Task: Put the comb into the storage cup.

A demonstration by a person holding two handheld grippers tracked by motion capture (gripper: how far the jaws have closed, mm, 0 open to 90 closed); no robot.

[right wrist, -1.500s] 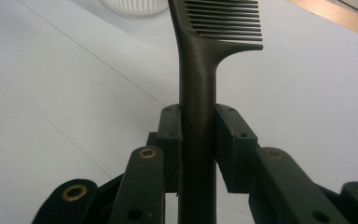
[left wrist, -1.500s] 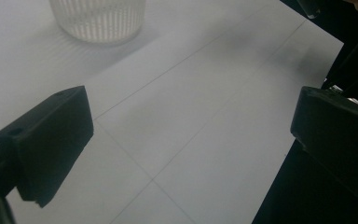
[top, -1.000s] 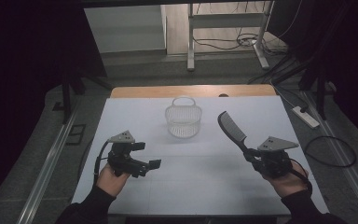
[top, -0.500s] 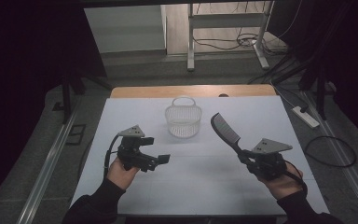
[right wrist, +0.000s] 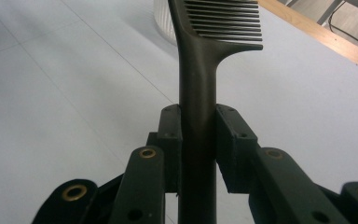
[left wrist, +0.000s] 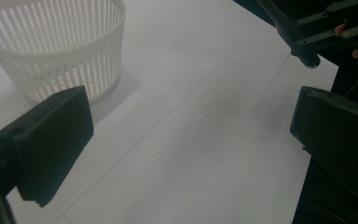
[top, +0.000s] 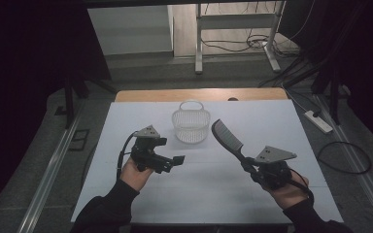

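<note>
On the table [top: 126, 121] there is one white slatted basket [top: 190, 127] and one dark comb [top: 228, 140]. Two hand-held grippers are in use: one left hand-held gripper [top: 175, 161] and one right hand-held gripper [top: 250, 168]. On the floor to the right lies one white power strip [top: 318, 122]

The comb [right wrist: 200, 70] in my right gripper [right wrist: 199, 128] looks like dark, smooth plastic with a dull sheen. The basket [top: 190, 126] is white slatted plastic, slightly translucent. My left gripper [left wrist: 191, 140] has matt black plastic pads. The table [top: 281, 121] is smooth matt white, with a bare wooden edge [top: 252, 94] behind it.
</note>
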